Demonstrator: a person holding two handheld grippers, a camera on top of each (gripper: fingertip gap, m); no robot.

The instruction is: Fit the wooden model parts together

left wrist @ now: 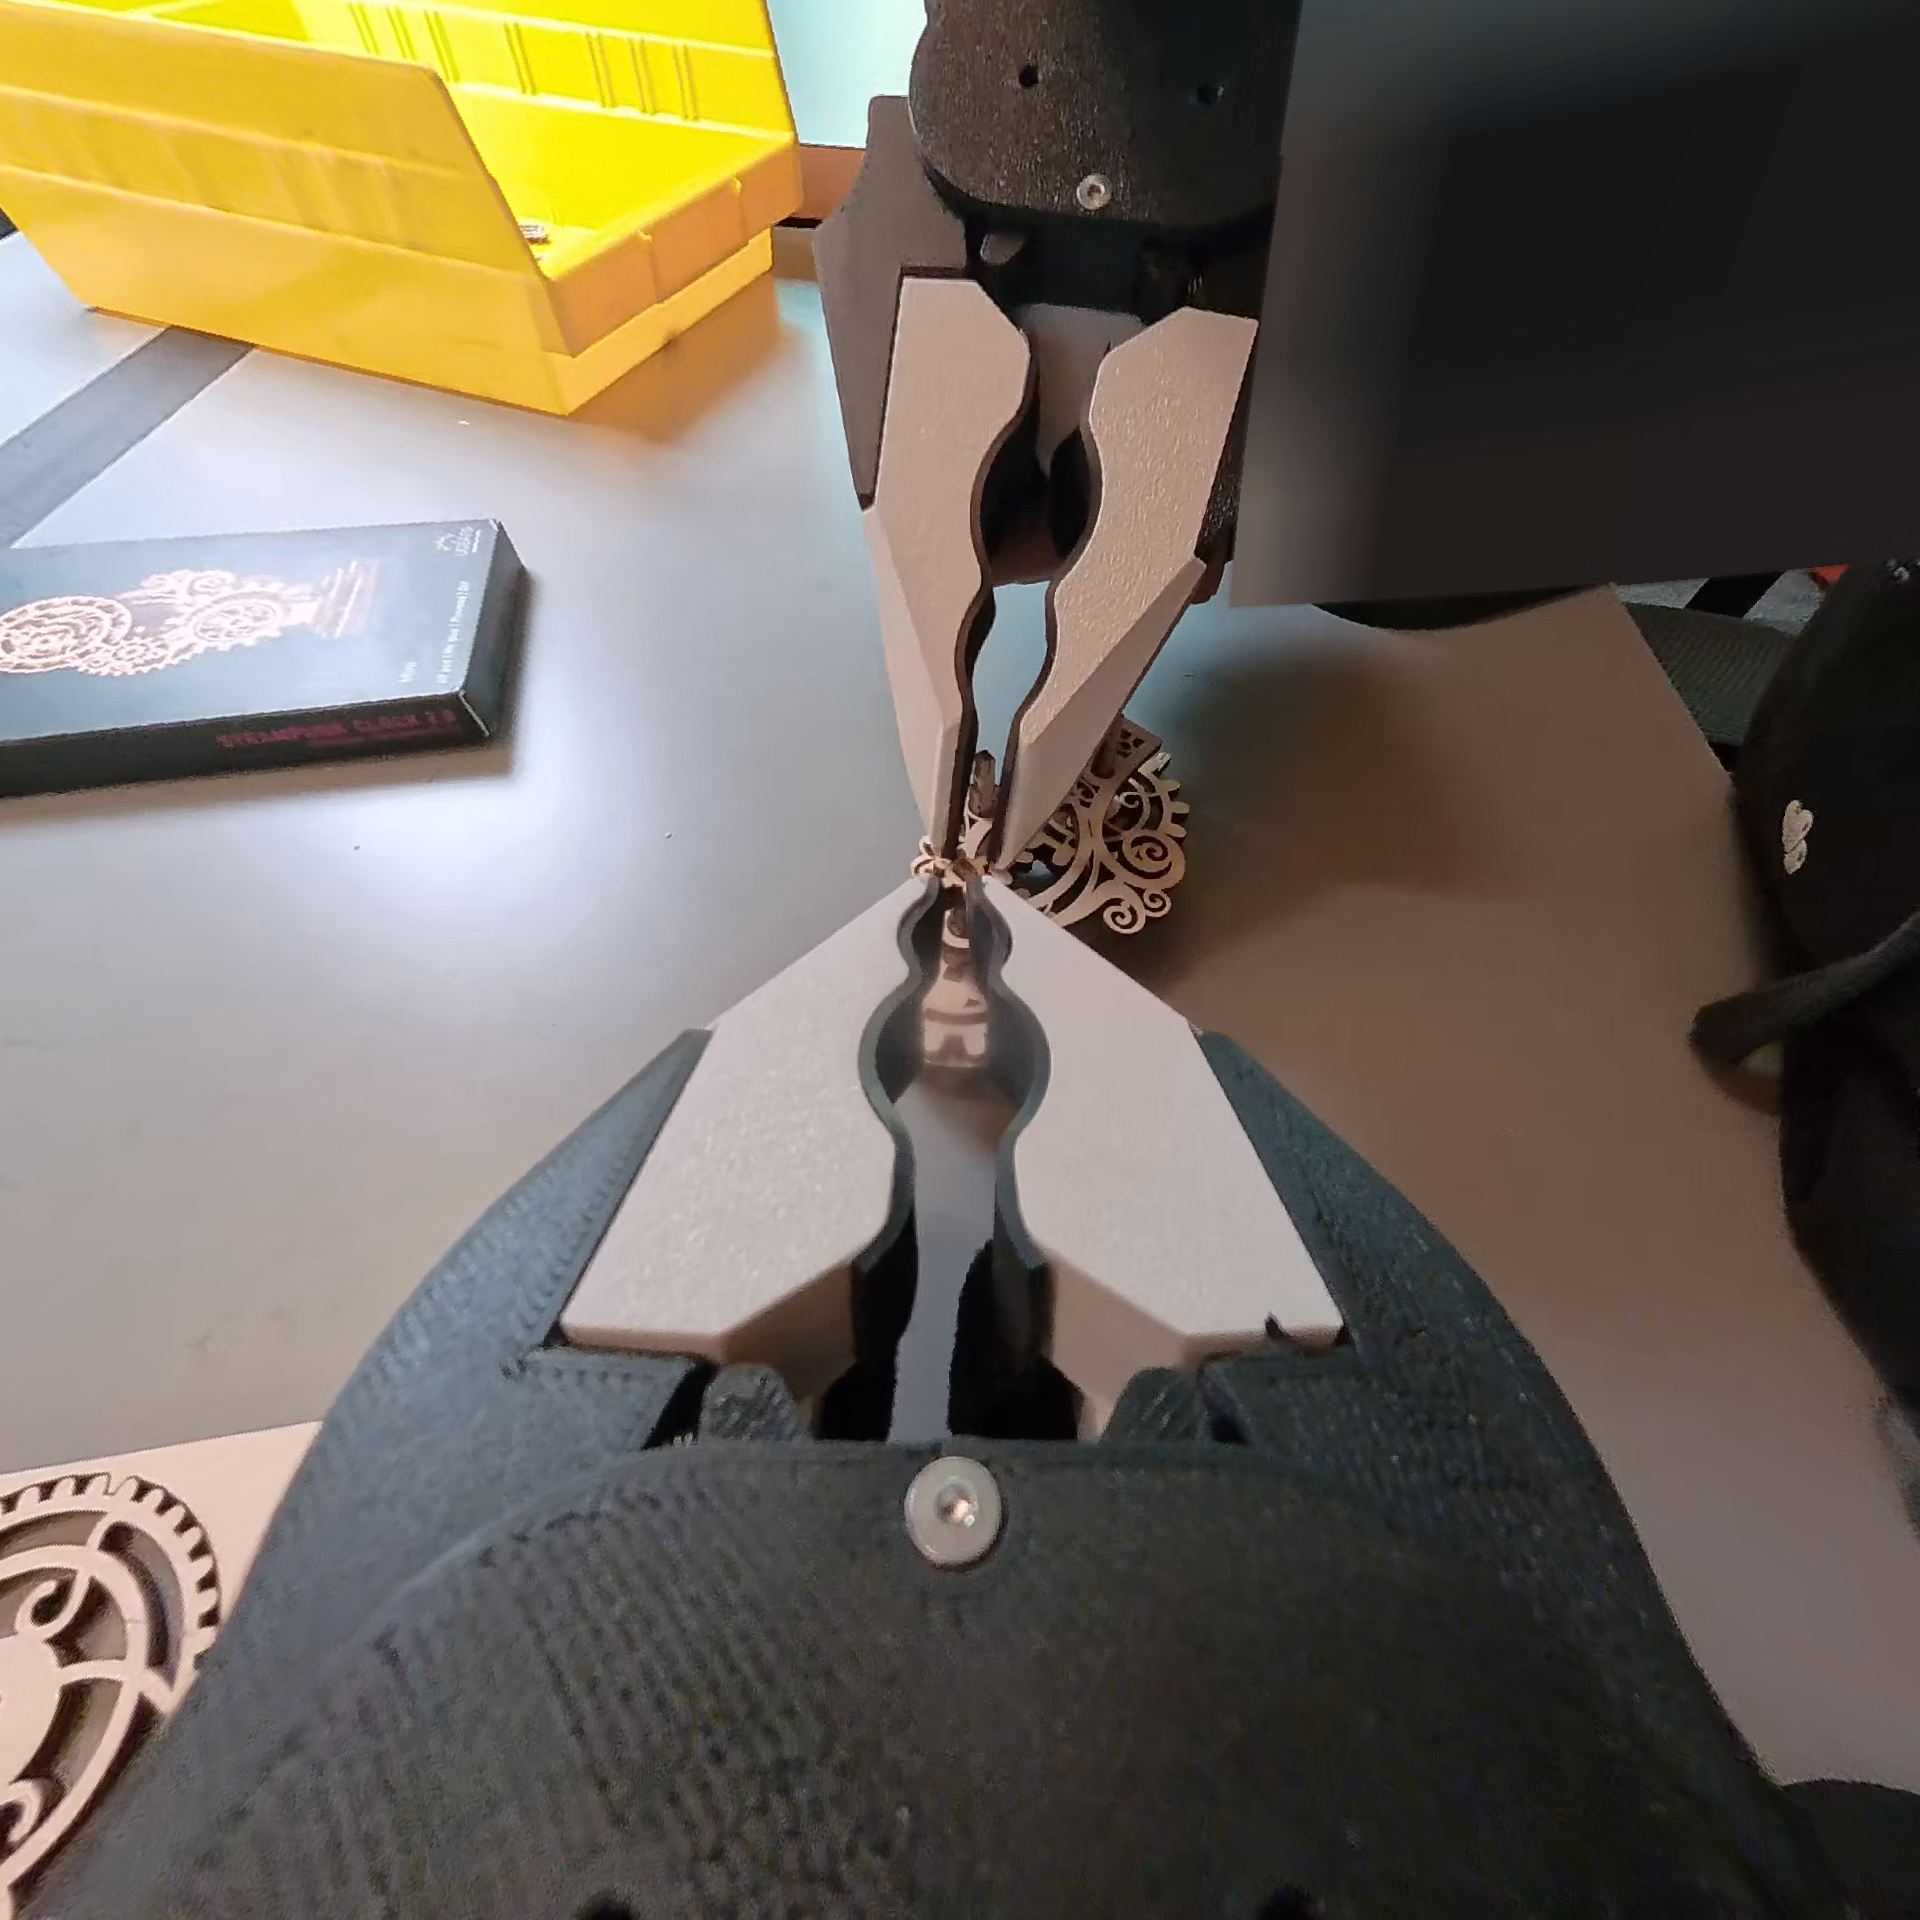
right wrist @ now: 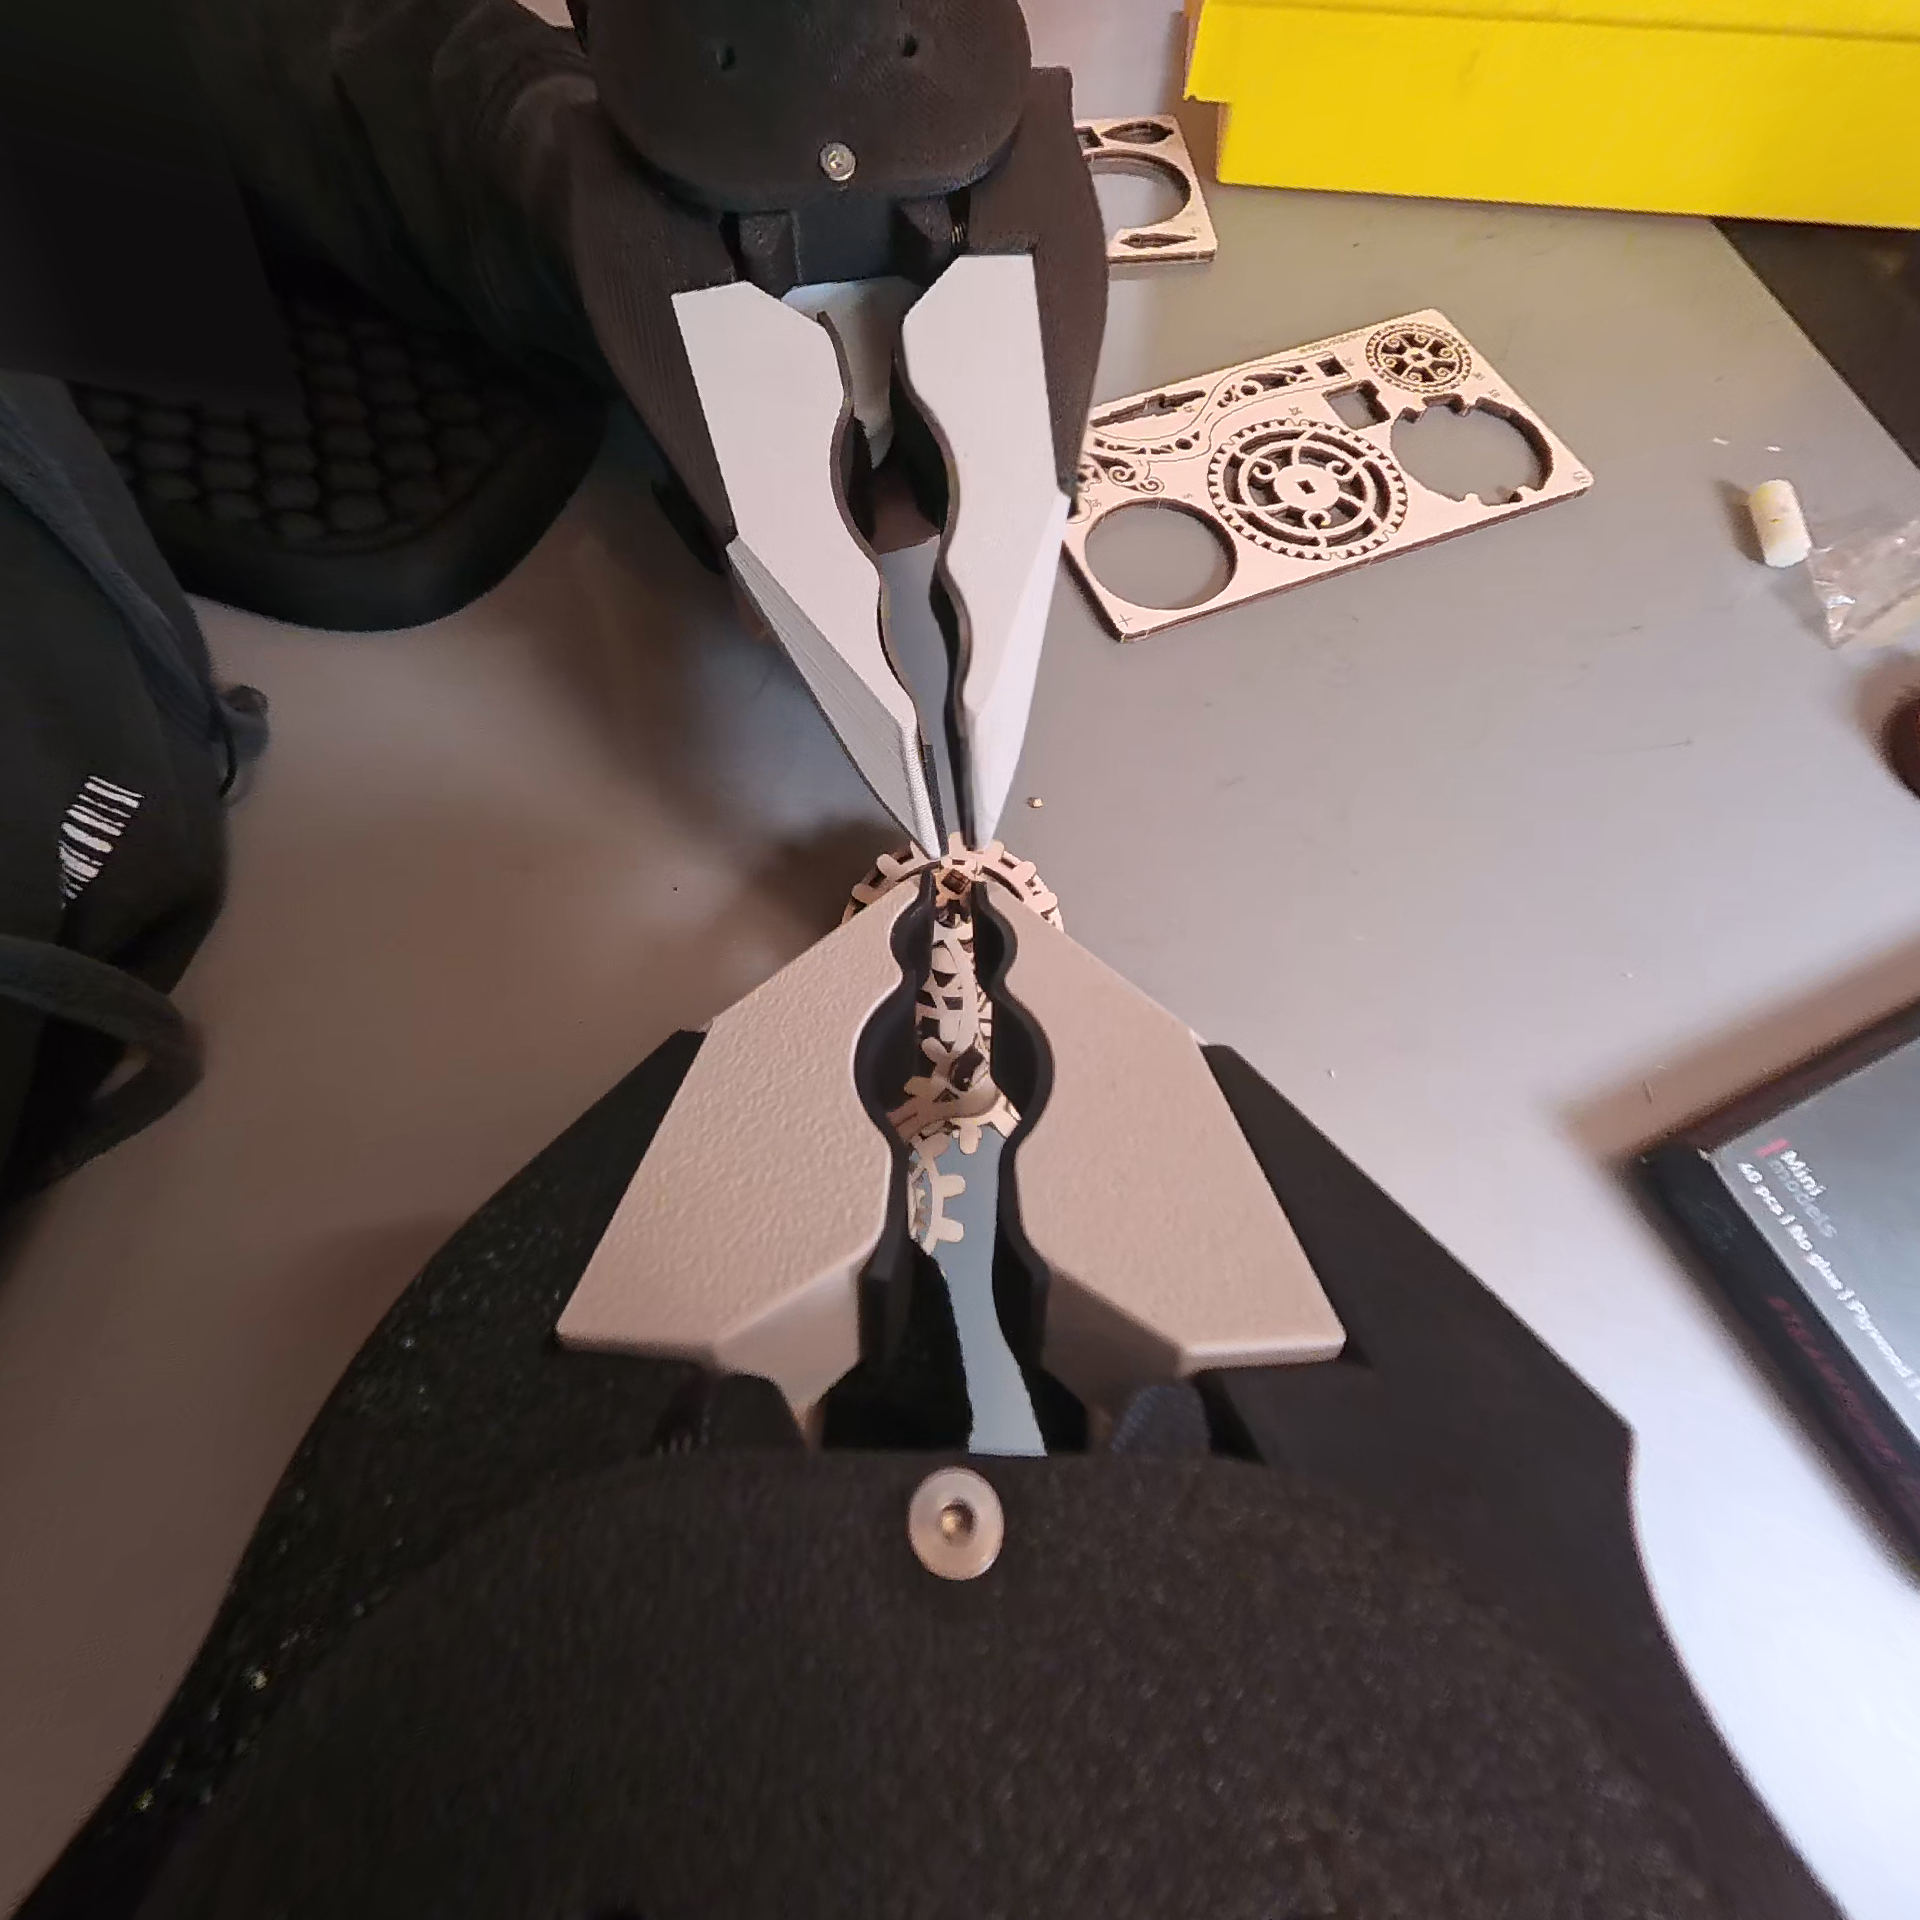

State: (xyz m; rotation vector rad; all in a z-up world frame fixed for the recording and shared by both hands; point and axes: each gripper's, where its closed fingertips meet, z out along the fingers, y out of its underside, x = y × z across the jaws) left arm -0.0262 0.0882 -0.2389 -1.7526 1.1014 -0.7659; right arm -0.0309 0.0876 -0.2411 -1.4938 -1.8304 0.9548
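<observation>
In the left wrist view my left gripper point(left wrist: 951, 883) is shut, its tips pinching a small wooden part point(left wrist: 938, 864). My right gripper point(left wrist: 971, 847) comes down from above and meets it tip to tip. It is shut on the wooden model point(left wrist: 1117, 847), an assembly of scrollwork and gears that sticks out behind its fingers. In the right wrist view the right gripper point(right wrist: 951, 883) is shut on the model point(right wrist: 956, 1029), whose gears show between its fingers. The left gripper point(right wrist: 951, 831) touches the model's top edge there. The small part is mostly hidden at the tips.
Yellow bins point(left wrist: 416, 208) stand at the back of the grey table point(left wrist: 520, 987). A black box point(left wrist: 239, 655) lies on the left. Punched-out wooden sheets point(right wrist: 1320, 468) lie near another yellow bin point(right wrist: 1558, 104). A person's dark clothing point(right wrist: 104, 727) is close by. Only a small space, under 4 cm, lies between the two pairs of fingers.
</observation>
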